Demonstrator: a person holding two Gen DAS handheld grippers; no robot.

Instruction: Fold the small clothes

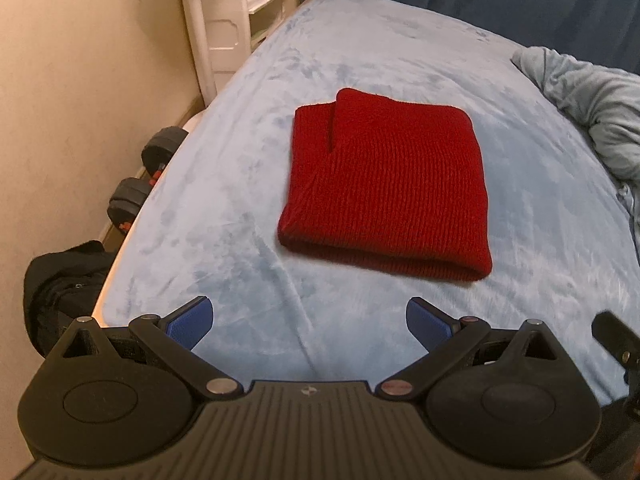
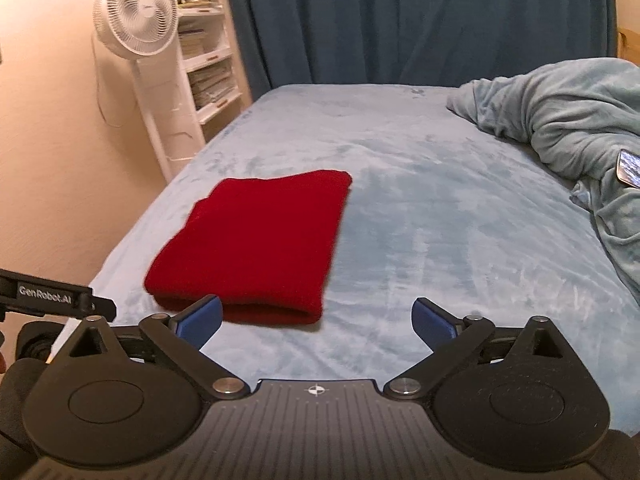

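Note:
A red knitted garment (image 1: 384,184) lies folded flat on the light blue bed sheet (image 1: 224,208). It also shows in the right wrist view (image 2: 256,244), left of centre. My left gripper (image 1: 308,320) is open and empty, held above the sheet just short of the garment's near edge. My right gripper (image 2: 316,320) is open and empty, near the garment's near right corner; its left fingertip (image 2: 200,318) overlaps the garment's near edge in view. Part of the left gripper's body (image 2: 52,296) shows at the left of the right wrist view.
A bunched blue blanket (image 2: 560,120) lies at the bed's right side with a phone (image 2: 630,168) on it. A white fan (image 2: 136,12) and shelves (image 2: 204,40) stand by the left wall. Dumbbells (image 1: 152,168) and a black bag (image 1: 60,280) lie on the floor at left. Dark curtains (image 2: 400,20) hang behind.

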